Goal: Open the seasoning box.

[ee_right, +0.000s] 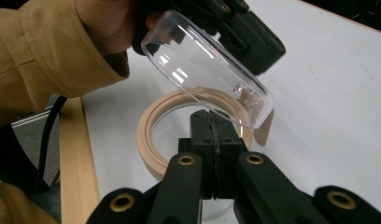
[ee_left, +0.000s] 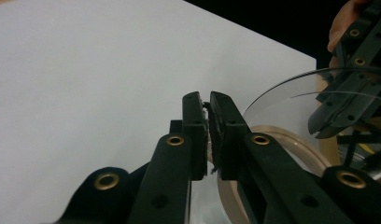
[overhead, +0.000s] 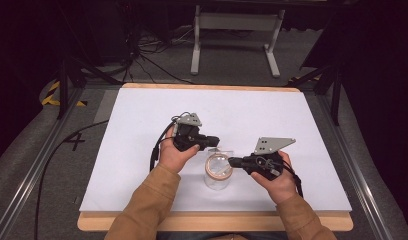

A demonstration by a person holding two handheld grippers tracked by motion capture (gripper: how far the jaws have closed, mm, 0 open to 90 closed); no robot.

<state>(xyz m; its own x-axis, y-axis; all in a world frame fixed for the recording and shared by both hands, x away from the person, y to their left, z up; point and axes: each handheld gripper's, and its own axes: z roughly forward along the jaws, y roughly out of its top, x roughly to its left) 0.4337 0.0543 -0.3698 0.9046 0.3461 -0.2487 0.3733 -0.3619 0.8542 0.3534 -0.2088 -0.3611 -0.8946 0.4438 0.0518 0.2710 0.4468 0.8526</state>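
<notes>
A clear jar (overhead: pixel 217 175) with a beige ring collar (ee_right: pixel 170 121) at its mouth stands on the white worktop (overhead: pixel 142 120), near the front edge and between the person's two hands. Its clear plastic lid (ee_right: pixel 207 67) is lifted off and tilted above the mouth, pinched at its rim by the left gripper (ee_left: pixel 208 135), whose jaws are closed on it. The right gripper (ee_right: pixel 212 140) has its jaws pressed together at the jar's near rim; they look to be clamped on the collar to steady the jar, though the contact itself is hidden. The step in hand seems to be parting lid and jar, or joining them. Done well, the jar stays pinned while the lid travels level over the collar, not dragging its edge. Wide open worktop lies behind and to both sides; only the wooden front edge (overhead: pixel 217 220) is close, so movement is best kept away from it.
</notes>
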